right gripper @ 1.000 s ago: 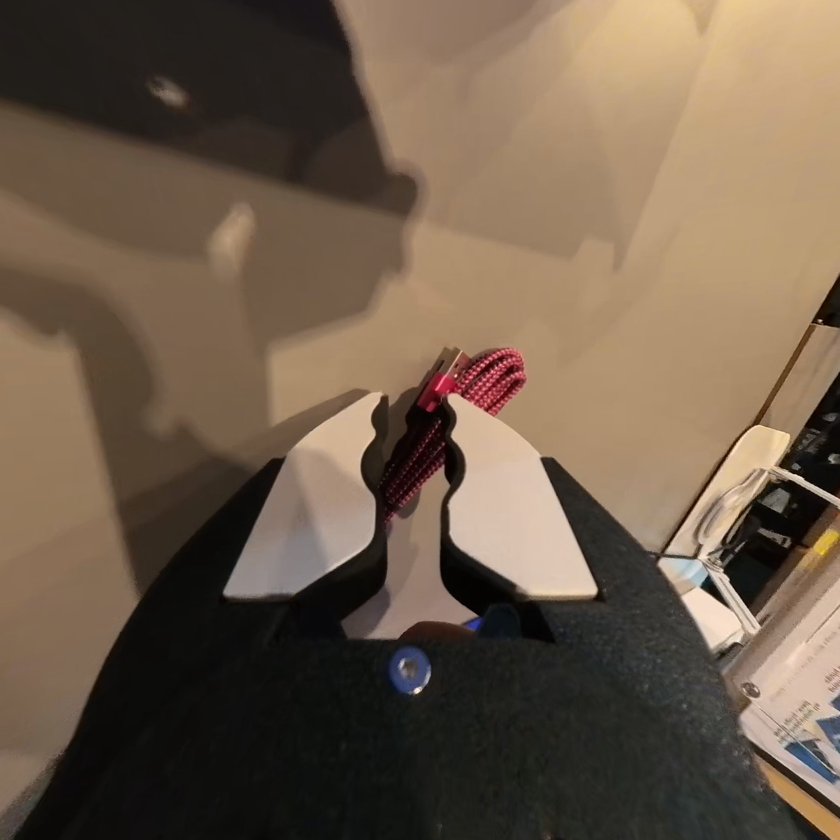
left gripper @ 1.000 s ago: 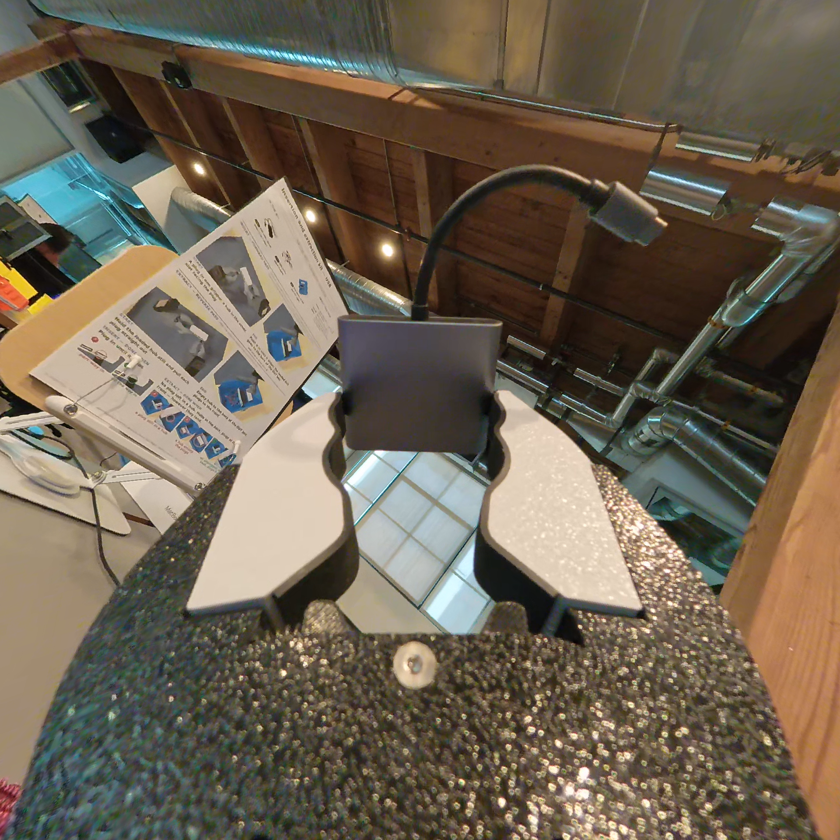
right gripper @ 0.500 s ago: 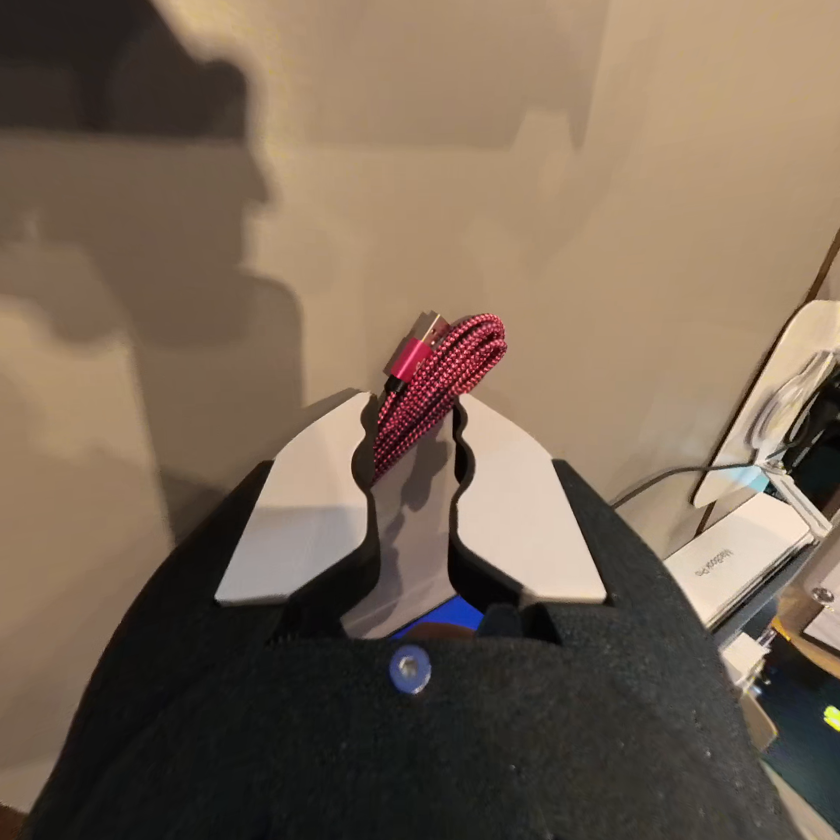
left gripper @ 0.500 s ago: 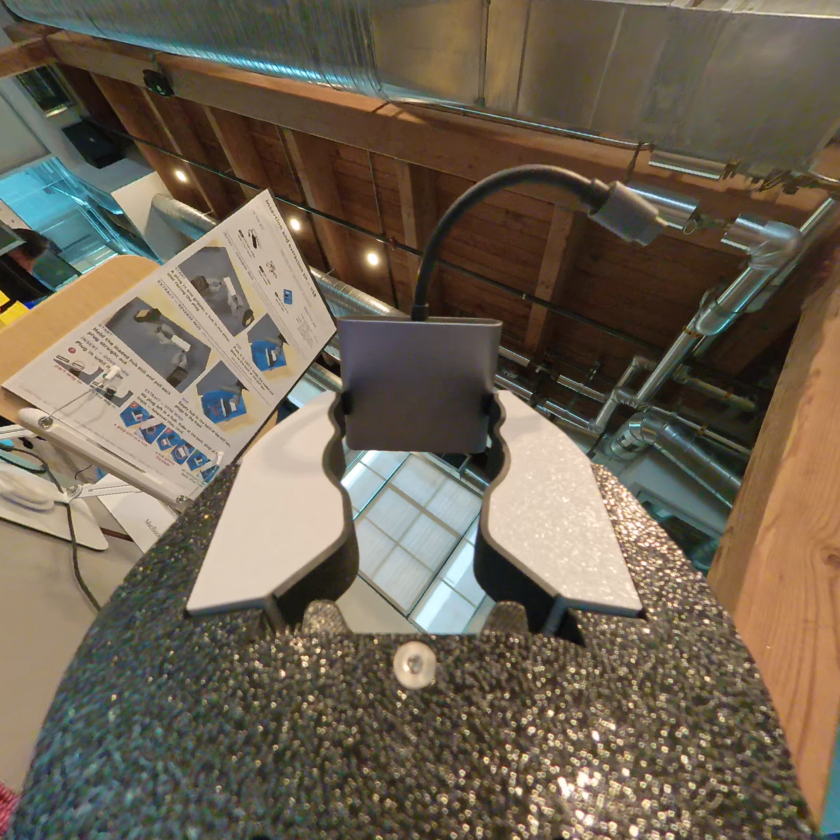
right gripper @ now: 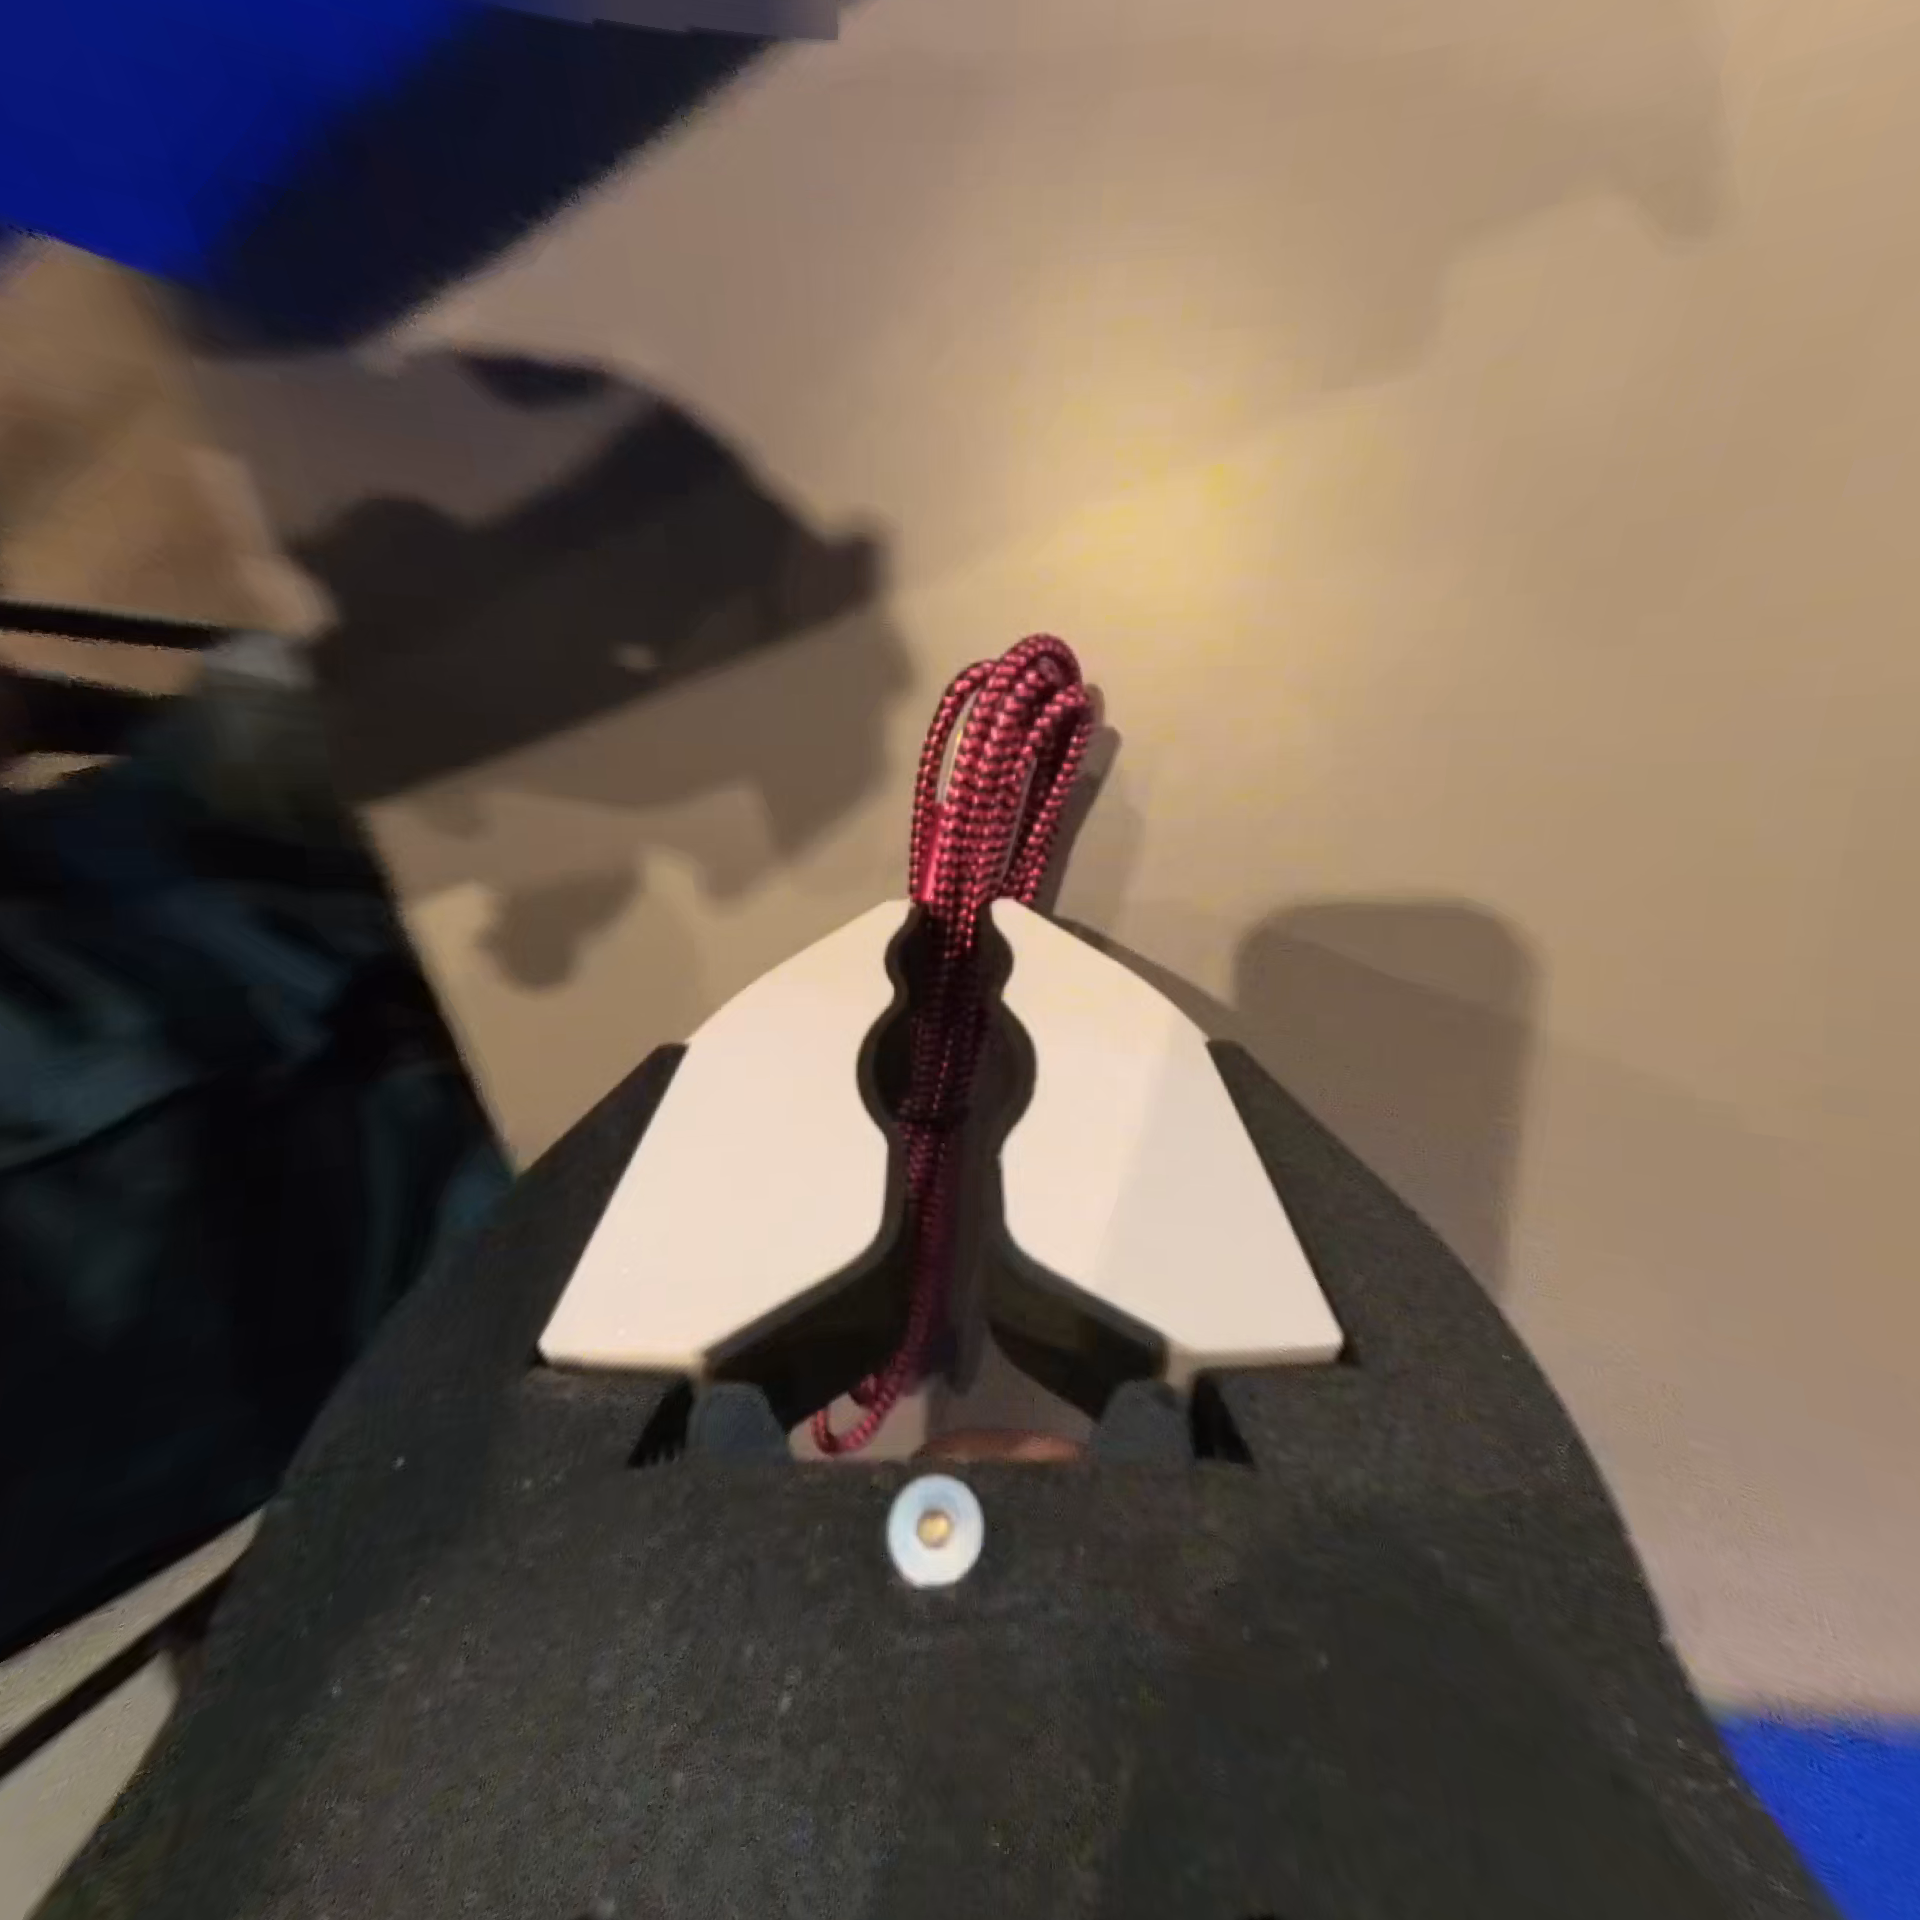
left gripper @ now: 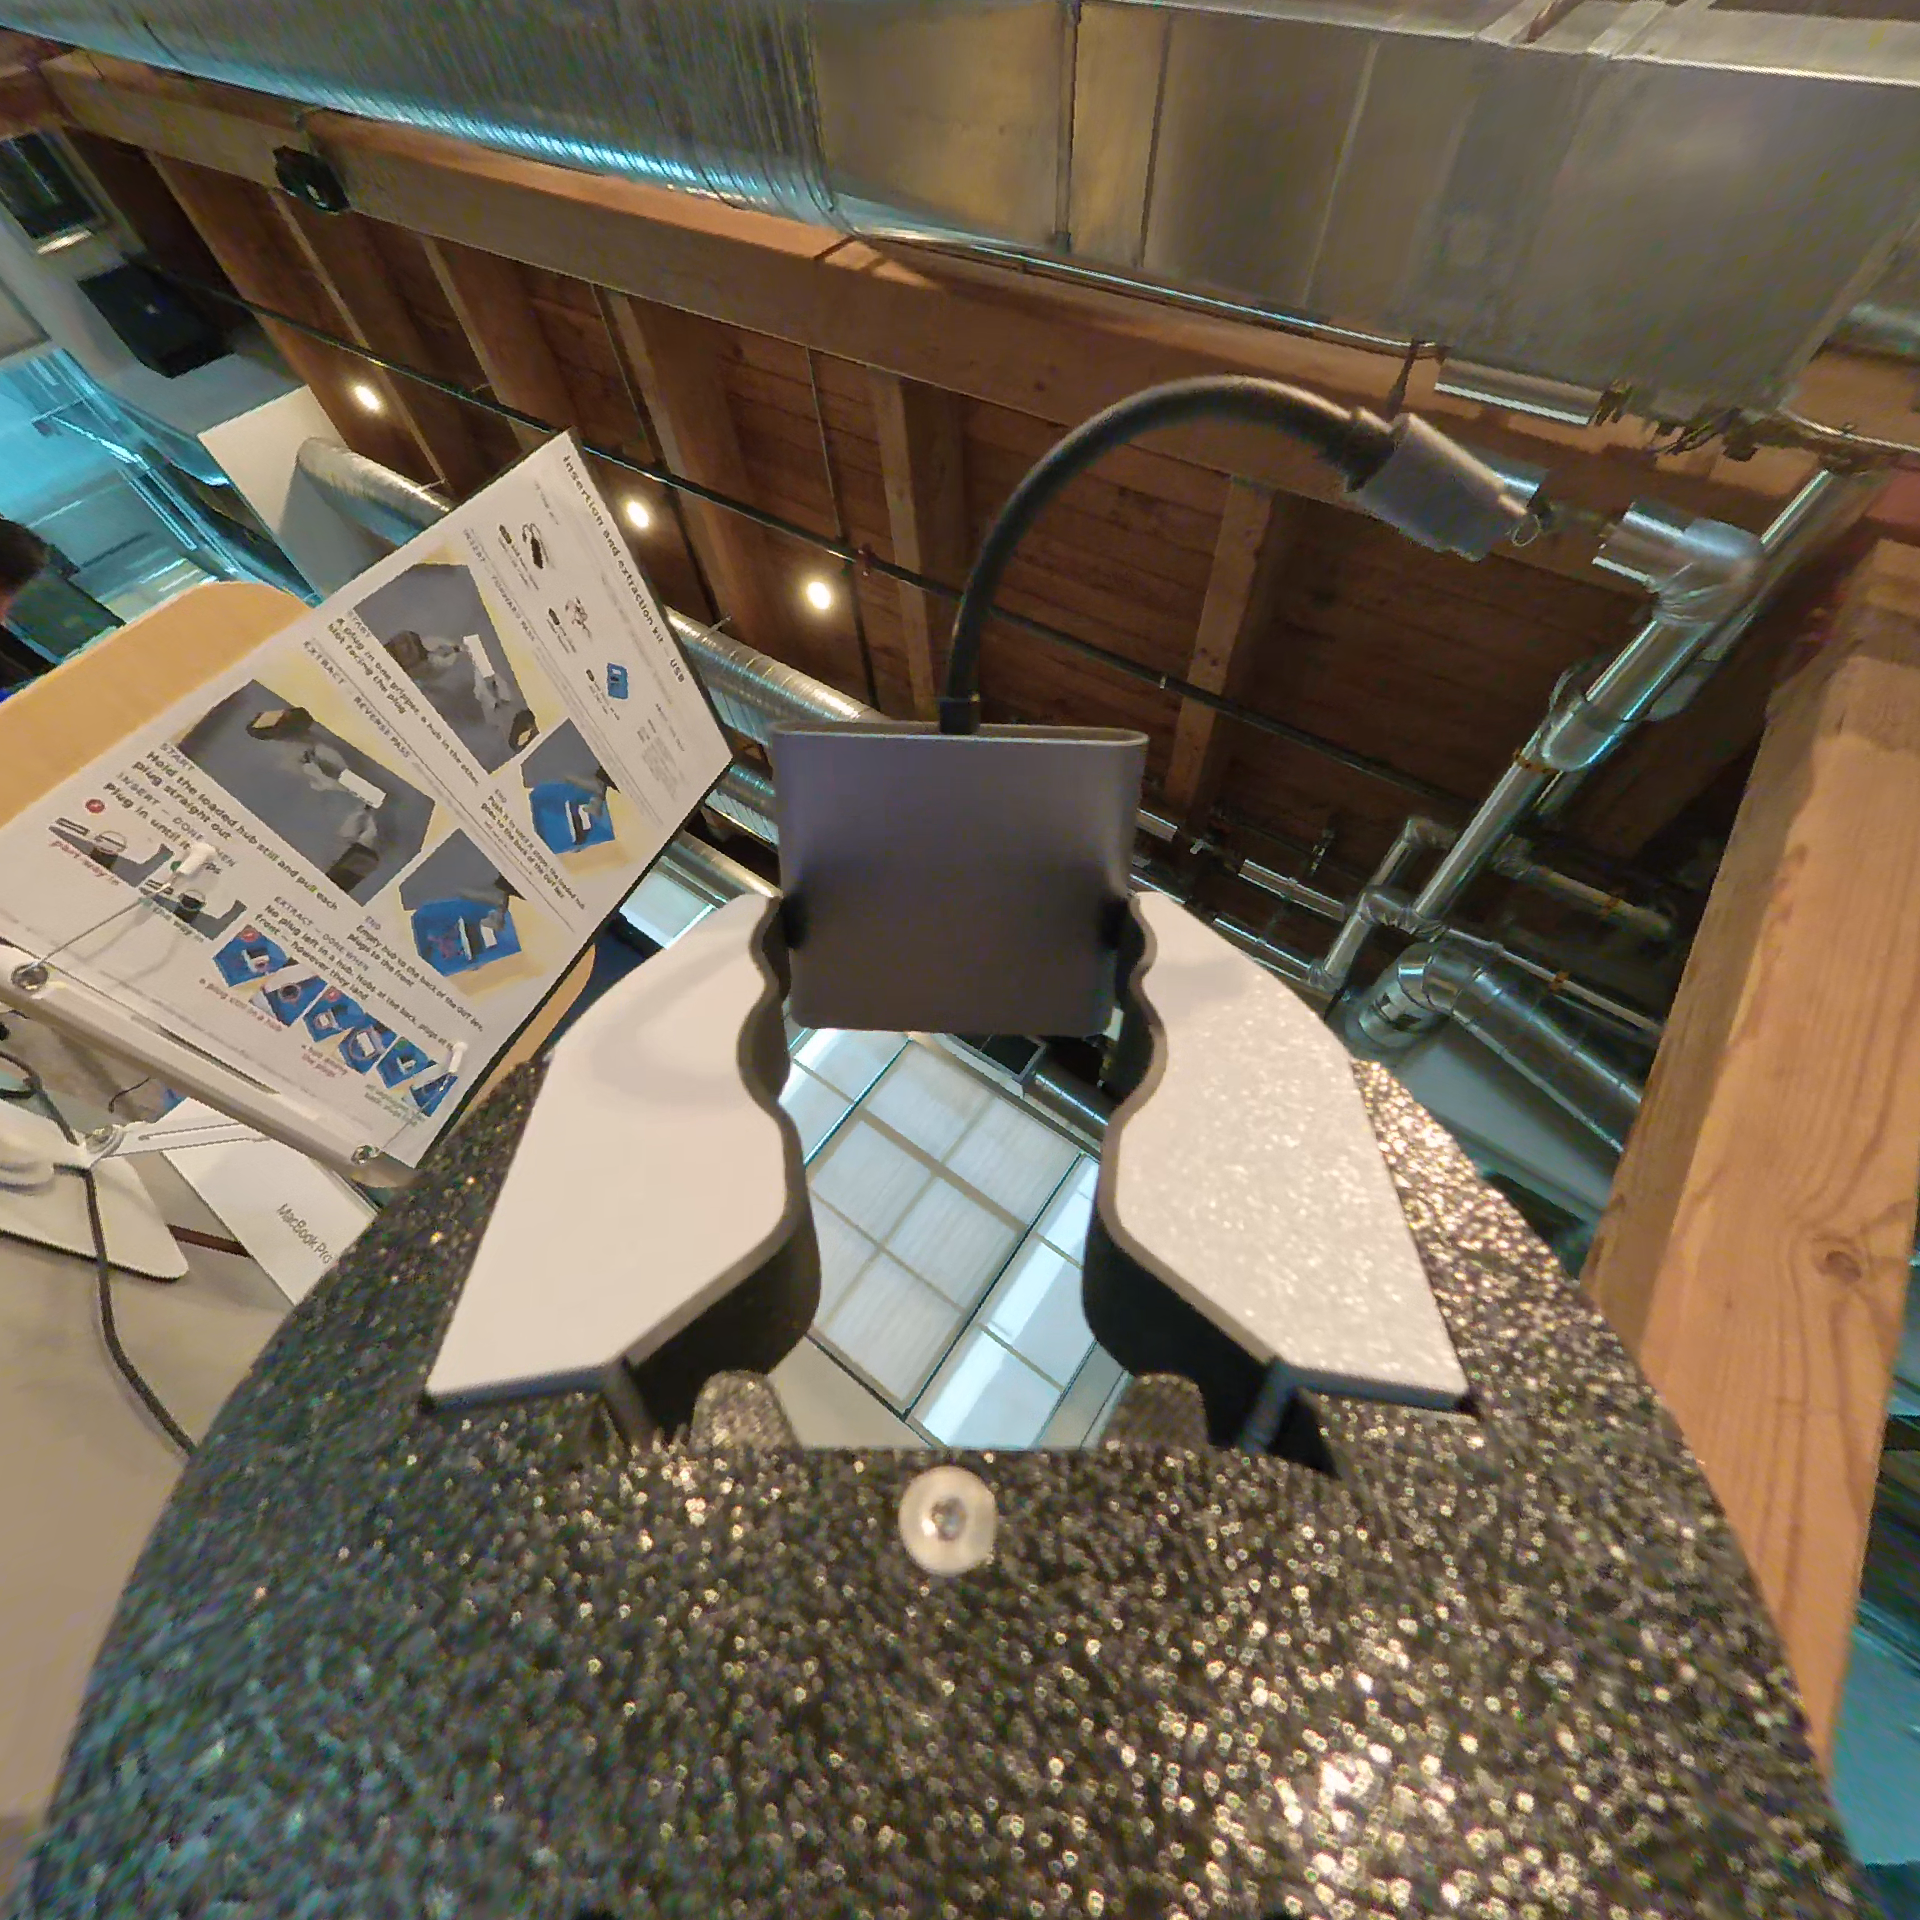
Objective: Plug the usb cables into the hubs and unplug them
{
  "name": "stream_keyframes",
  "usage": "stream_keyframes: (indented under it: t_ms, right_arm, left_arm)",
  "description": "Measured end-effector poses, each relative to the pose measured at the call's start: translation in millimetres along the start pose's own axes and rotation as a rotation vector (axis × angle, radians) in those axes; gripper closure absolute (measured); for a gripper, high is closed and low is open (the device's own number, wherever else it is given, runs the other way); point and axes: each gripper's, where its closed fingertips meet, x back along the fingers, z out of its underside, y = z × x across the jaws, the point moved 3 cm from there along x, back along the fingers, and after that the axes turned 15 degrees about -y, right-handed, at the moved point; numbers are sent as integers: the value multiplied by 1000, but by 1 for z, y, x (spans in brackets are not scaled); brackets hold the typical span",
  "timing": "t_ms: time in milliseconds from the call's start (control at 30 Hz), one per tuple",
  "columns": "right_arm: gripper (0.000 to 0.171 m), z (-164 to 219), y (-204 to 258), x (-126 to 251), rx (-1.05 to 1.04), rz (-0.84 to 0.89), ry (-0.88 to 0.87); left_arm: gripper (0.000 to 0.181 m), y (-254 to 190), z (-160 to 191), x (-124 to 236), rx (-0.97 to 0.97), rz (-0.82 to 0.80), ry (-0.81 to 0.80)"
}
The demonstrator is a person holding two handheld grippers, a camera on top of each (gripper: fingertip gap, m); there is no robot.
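Note:
My left gripper (left gripper: 951,925) is shut on a flat grey USB hub (left gripper: 951,883) and holds it up, tilted toward the ceiling. The hub's short black cable (left gripper: 1049,488) arcs up and right to a grey plug (left gripper: 1439,499) that hangs free. My right gripper (right gripper: 954,914) is shut on a coiled red braided USB cable (right gripper: 1003,769), whose loops stick out past the fingertips over a beige table surface (right gripper: 1351,520). The cable's plug end is hard to make out among the loops.
In the left wrist view, an instruction sheet (left gripper: 343,831) stands on a white stand at left, a wooden post (left gripper: 1766,1039) rises at right, and metal ducts and pipes run overhead. In the right wrist view, a blurred blue shape (right gripper: 260,156) and dark fabric (right gripper: 156,1039) sit at left.
My right gripper has closed tighter on the red cable and swung left over the table, bringing blue and dark shapes into view. My left gripper tilted slightly, hub still held.

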Motion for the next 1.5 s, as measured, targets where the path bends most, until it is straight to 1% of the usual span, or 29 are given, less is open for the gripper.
stream_keyframes:
  t_ms: [67, 133, 167, 200, 233, 333, 433, 467, 533, 567, 633, 667, 733, 767, 800, 867, 967, 1067, 1267, 1500]
  right_arm:
    - [163, 1, 19, -3, -48, -181, -26]
    - [163, 6, 31, -8, -65, -301, -24]
    - [163, 12, 32, -11, -50, -313, 5]
    - [163, 18, 29, -14, -27, -290, 38]
    - [163, 16, 31, -14, -11, -302, 15]
    - [159, 15, 31, -11, 98, -228, 40]
    - [147, 12, 29, -5, 206, -109, 41]
    - [146, 9, 30, -2, 246, -78, 21]
    - [146, 2, 30, 5, 309, 15, -31]
    - [152, -1, 34, 9, 351, 53, -53]
    - [169, -4, 50, 14, 444, 101, -87]
    - [171, -2, 59, 13, 477, 128, -83]
    - [170, 6, 73, 4, 530, 193, -57]
    - [162, 11, 77, -3, 546, 227, -30]
    - [158, 16, 78, -10, 564, 265, -8]
    - [155, 20, 78, -17, 553, 272, -29]
    - [149, 27, 67, -20, 516, 309, -2]
    - [142, 30, 62, -23, 502, 343, 0]
    - [143, 30, 48, -12, 503, 435, 35]
    - [147, 38, 23, 10, 366, 512, 108]
  left_arm:
    - [121, -1, -1, 0, 6, 5, 0]
    - [121, -1, -1, -1, 14, 9, 1]
    - [121, -1, 0, -1, 17, 10, 3]
    - [121, 0, 0, 0, 20, 9, 5]
    - [121, 1, 1, 0, 22, 7, 7]
    - [121, 3, 3, 0, 28, 3, 15]
    - [121, 4, 5, 0, 35, 4, 19]
    - [121, 4, 6, 0, 36, 5, 20]
    - [121, 3, 6, -1, 39, 7, 20]
    - [121, 3, 6, -1, 40, 8, 20]
    - [121, 3, 5, -1, 42, 9, 18]
    - [121, 3, 5, -1, 43, 9, 17]
    - [121, 3, 4, -1, 43, 10, 15]
    - [121, 3, 4, -1, 44, 11, 14]
    - [121, 3, 4, -1, 43, 11, 18]
    - [121, 4, 3, 0, 33, 6, 17]
    - [121, 3, 0, 1, 58, 10, 0]
    - [121, 0, -1, 0, 35, 15, 5]
    - [121, -1, -4, 0, 33, 19, -2]
    - [121, -3, -6, -1, 40, 24, -9]
